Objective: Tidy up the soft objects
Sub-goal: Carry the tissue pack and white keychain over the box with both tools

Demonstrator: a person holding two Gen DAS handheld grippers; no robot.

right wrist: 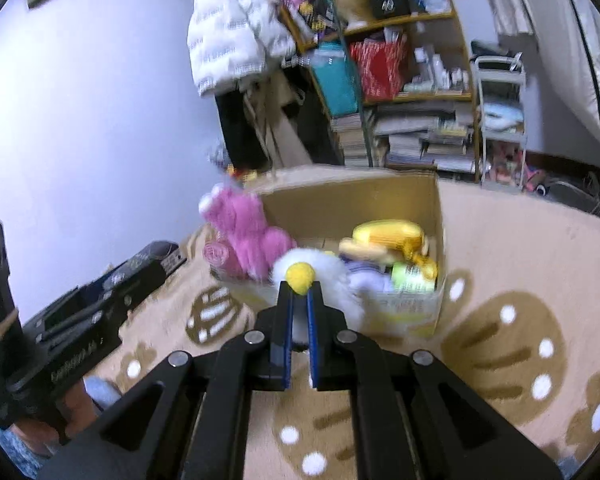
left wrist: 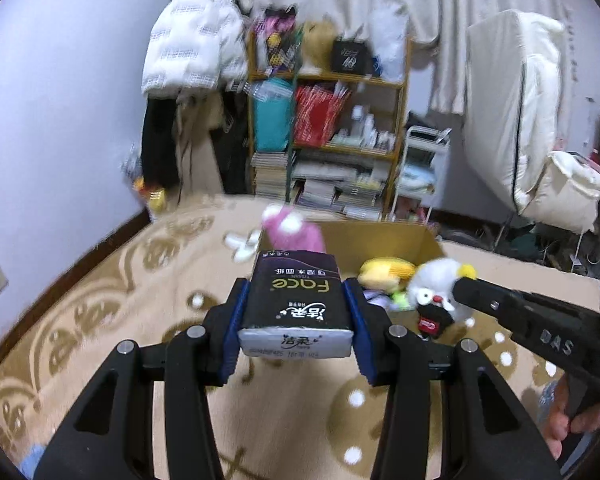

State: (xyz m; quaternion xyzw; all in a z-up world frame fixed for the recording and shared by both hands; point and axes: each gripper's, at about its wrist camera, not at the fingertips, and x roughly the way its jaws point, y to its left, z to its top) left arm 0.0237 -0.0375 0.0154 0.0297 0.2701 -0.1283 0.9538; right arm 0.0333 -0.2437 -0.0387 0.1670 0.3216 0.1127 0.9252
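My left gripper is shut on a black tissue pack and holds it above the carpet, just short of an open cardboard box. My right gripper is shut on a white fluffy plush toy with a yellow pompom, held in front of the cardboard box. The white plush and the right gripper also show in the left wrist view. A pink plush leans over the box's left wall. A yellow plush and other soft items lie inside.
A beige patterned carpet covers the floor. A wooden shelf full of books and bags stands behind the box by the wall. A white jacket hangs to its left. A small white toy lies on the carpet left of the box.
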